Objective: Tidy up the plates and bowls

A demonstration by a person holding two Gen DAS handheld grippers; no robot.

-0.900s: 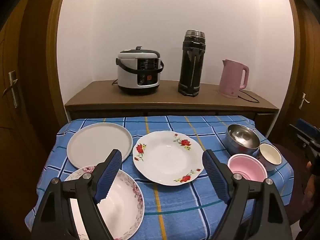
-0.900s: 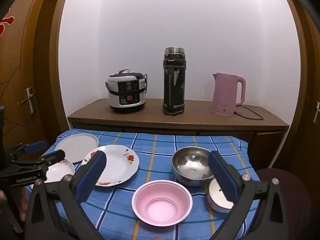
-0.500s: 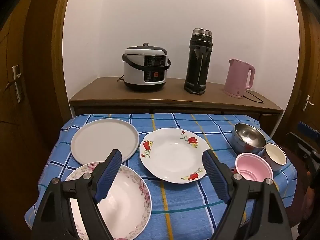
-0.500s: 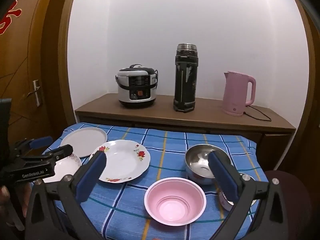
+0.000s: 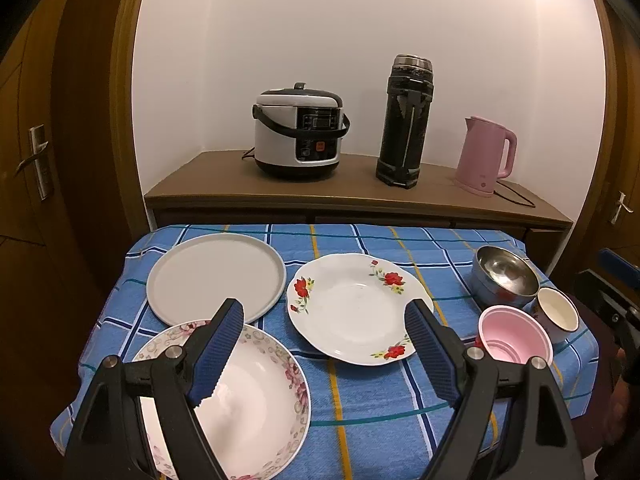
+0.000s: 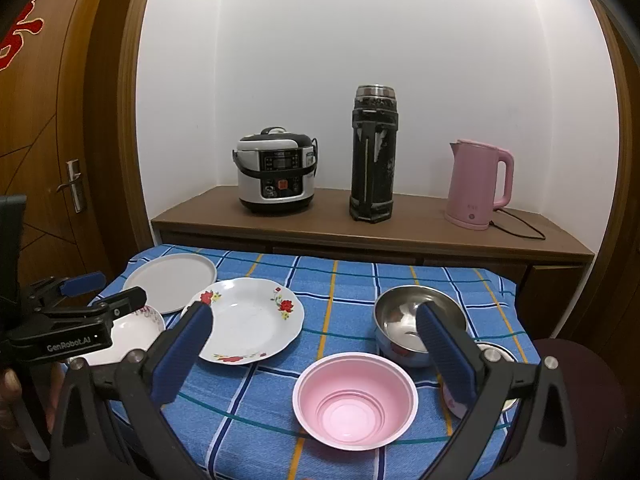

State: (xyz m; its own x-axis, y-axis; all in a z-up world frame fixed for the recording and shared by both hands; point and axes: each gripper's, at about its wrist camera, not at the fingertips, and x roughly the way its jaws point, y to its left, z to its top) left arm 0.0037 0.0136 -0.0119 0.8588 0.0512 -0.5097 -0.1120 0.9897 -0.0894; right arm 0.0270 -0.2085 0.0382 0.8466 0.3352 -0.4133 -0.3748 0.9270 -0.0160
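Left gripper: jaws spread wide, nothing held; "GenRobot.AI" is read on its side in the right wrist view.
Right gripper: jaws spread wide, nothing held.
Plates: plain plate, red-flowered plate and pink-flowered plate are laid on the table's left half.
Bowls: steel bowl, pink bowl and small cup are grouped at the right.
Rice cooker: panel writing too small to be read.

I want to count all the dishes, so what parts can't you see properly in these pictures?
- Small cup, right wrist view: mostly hidden behind the right gripper finger.
- Pink-flowered plate, left wrist view: near side covered by the left gripper and cut off by the bottom edge.
- Cooker buttons: too small to read.
- Under the tablecloth: hidden.
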